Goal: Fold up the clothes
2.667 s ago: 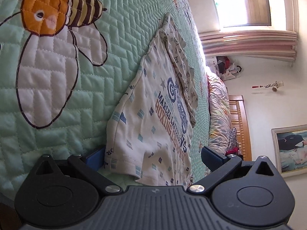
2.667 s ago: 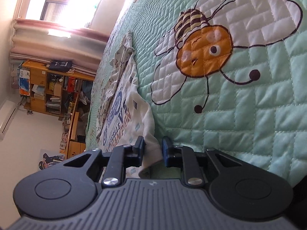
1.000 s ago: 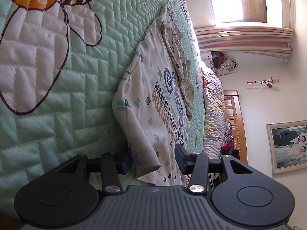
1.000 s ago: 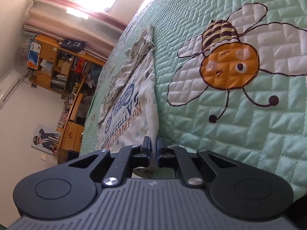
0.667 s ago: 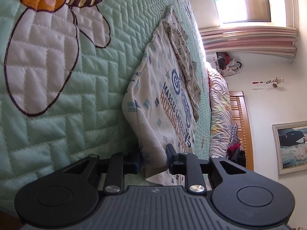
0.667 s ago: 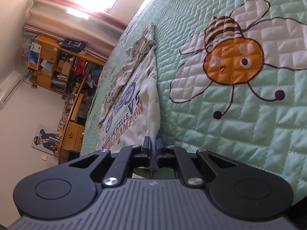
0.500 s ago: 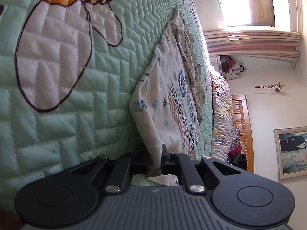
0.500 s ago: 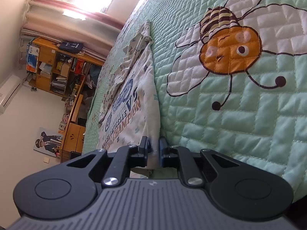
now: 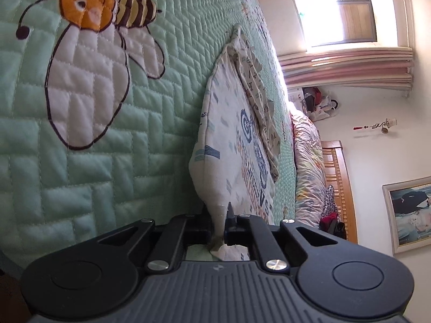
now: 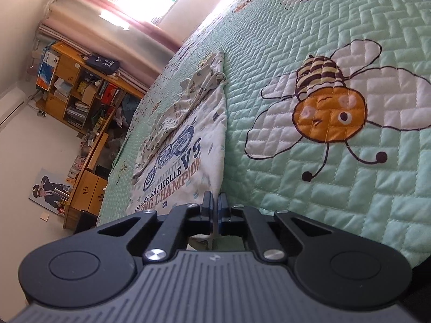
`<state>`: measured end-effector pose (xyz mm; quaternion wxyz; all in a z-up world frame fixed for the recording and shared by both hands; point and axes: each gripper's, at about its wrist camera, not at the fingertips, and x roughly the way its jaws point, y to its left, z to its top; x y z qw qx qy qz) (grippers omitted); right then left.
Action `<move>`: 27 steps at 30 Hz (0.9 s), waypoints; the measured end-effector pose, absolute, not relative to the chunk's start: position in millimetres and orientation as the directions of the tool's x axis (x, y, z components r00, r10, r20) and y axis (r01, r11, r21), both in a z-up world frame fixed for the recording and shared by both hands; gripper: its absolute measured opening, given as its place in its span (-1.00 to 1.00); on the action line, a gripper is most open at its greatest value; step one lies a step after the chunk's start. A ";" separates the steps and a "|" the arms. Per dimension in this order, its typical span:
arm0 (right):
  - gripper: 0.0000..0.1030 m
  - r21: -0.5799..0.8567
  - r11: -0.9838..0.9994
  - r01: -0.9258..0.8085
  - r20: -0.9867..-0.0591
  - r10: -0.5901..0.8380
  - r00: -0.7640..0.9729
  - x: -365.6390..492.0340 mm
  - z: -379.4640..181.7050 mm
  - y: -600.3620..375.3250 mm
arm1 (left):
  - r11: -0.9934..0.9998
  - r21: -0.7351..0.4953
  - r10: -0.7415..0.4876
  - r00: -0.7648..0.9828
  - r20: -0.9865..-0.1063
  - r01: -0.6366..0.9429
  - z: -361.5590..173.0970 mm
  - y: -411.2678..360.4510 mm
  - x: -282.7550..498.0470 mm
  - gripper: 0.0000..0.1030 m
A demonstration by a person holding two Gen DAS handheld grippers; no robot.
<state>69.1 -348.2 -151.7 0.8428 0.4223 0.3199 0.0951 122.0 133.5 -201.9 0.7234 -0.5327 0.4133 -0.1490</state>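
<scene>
1. Landmark: the bee patch (image 9: 107, 10) (image 10: 328, 115) on the green quilt (image 9: 80, 183) (image 10: 350, 202).
2. T-shirt (image 9: 237, 145) (image 10: 188, 145): white, small coloured dashes, printed "VS" / "CHAMPION". It lies on the quilt beside the bee patch, on the side toward the window (image 9: 336, 13), with a strip of bare quilt between them.
3. Left gripper (image 9: 218, 223): jaws nearly closed, clamped on a pinch of the t-shirt's near hem. A bit of fabric pokes out behind the fingers. The held edge rises off the quilt in a ridge.
4. Right gripper (image 10: 215, 212): jaws pressed almost together, with a thin fold of the t-shirt's near edge between them. The grip sits on the shirt's bee-side edge.
5. Second garment (image 9: 258, 91) (image 10: 188, 94): pale, small printed pattern, crumpled in a long strip over the far half of the t-shirt, farther from the grippers than the bee patch.
6. Background, past the shirt from the bee: rumpled floral bedding (image 9: 309, 167) and a wooden headboard (image 9: 339, 188) in the left wrist view, a cluttered wooden shelf (image 10: 80, 91) in the right wrist view.
</scene>
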 end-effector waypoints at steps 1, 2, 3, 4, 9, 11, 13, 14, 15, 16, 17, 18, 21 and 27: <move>-0.93 0.775 0.623 0.106 -0.454 0.431 0.780 68.0 -150.7 -349.9 | 0.371 -0.895 -0.656 0.612 -0.442 -0.248 -206.3 135.6 122.1 -0.57; -0.93 0.777 0.621 0.102 -0.448 0.432 0.782 66.9 -149.7 -351.6 | 0.349 -0.900 -0.656 0.617 -0.434 -0.262 -210.9 138.4 121.8 -0.48; -0.92 0.777 0.621 0.102 -0.447 0.431 0.784 66.9 -150.0 -353.1 | 0.334 -0.904 -0.655 0.623 -0.427 -0.269 -213.8 141.0 121.3 -0.48; -0.92 0.776 0.622 0.105 -0.449 0.428 0.785 67.6 -151.2 -354.4 | 0.335 -0.904 -0.651 0.629 -0.426 -0.265 -213.5 142.7 120.4 -0.48; -0.90 0.763 0.637 0.114 -0.476 0.433 0.766 72.3 -159.0 -352.6 | 0.377 -0.898 -0.633 0.645 -0.429 -0.227 -200.0 144.9 121.3 0.12; -0.73 0.767 0.630 0.123 -0.479 0.435 0.763 73.4 -162.4 -351.9 | 0.408 -0.889 -0.619 0.651 -0.438 -0.210 -193.2 144.6 123.0 0.27; -0.27 0.761 0.633 0.141 -0.486 0.413 0.770 73.2 -165.6 -354.4 | 0.430 -0.877 -0.603 0.654 -0.456 -0.214 -189.8 145.0 126.4 0.28; -0.23 0.762 0.631 0.147 -0.487 0.409 0.772 73.3 -167.2 -356.0 | 0.426 -0.877 -0.599 0.657 -0.458 -0.222 -190.2 146.8 127.2 0.28; -0.23 0.765 0.627 0.149 -0.487 0.410 0.771 73.7 -168.9 -357.8 | 0.416 -0.880 -0.597 0.660 -0.456 -0.231 -191.2 149.0 127.5 0.28; -0.23 0.768 0.622 0.152 -0.486 0.412 0.771 74.0 -170.6 -359.6 | 0.407 -0.882 -0.597 0.662 -0.454 -0.237 -192.1 150.6 127.7 0.28; -0.23 0.772 0.617 0.152 -0.485 0.417 0.769 74.7 -172.1 -360.9 | 0.406 -0.882 -0.596 0.663 -0.454 -0.239 -192.8 151.3 128.4 0.27; -0.23 0.777 0.611 0.152 -0.483 0.426 0.765 76.1 -174.1 -361.1 | 0.408 -0.881 -0.594 0.663 -0.456 -0.241 -193.1 151.2 129.7 0.27; -0.23 0.799 0.583 0.150 -0.472 0.454 0.756 81.7 -181.1 -360.5 | 0.411 -0.876 -0.588 0.661 -0.466 -0.252 -192.3 151.0 134.3 0.23; -0.23 0.829 0.542 0.140 -0.443 0.483 0.755 89.3 -183.0 -356.7 | 0.410 -0.878 -0.606 0.647 -0.464 -0.247 -189.8 148.2 136.2 0.10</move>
